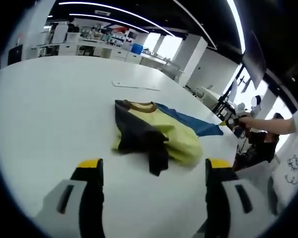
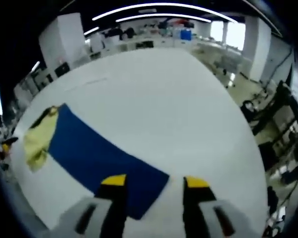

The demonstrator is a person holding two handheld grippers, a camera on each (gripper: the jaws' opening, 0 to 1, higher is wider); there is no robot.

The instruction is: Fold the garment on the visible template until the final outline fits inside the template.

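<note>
A garment (image 1: 151, 130) in yellow, black and blue lies bunched on the white table (image 1: 49, 99), brown collar turned away from me. My left gripper (image 1: 154, 166) hovers open just short of its black sleeve, holding nothing. A blue panel (image 1: 193, 124) stretches right toward my right gripper (image 1: 232, 124), held by a person's arm (image 1: 270, 125). In the right gripper view the blue panel (image 2: 99, 153) lies flat, its near corner under my right gripper (image 2: 155, 181), whose jaws stand apart. The yellow part (image 2: 38, 139) lies at the far left. A thin flat outline (image 1: 135, 85) marks the table beyond the garment.
The table's right edge (image 1: 208, 106) runs close past the blue panel, with chairs and a seated person (image 1: 260, 144) beyond it. Desks, shelves and a blue bin (image 1: 137, 48) stand far back. Wide bare tabletop (image 2: 159, 109) spreads beyond the garment.
</note>
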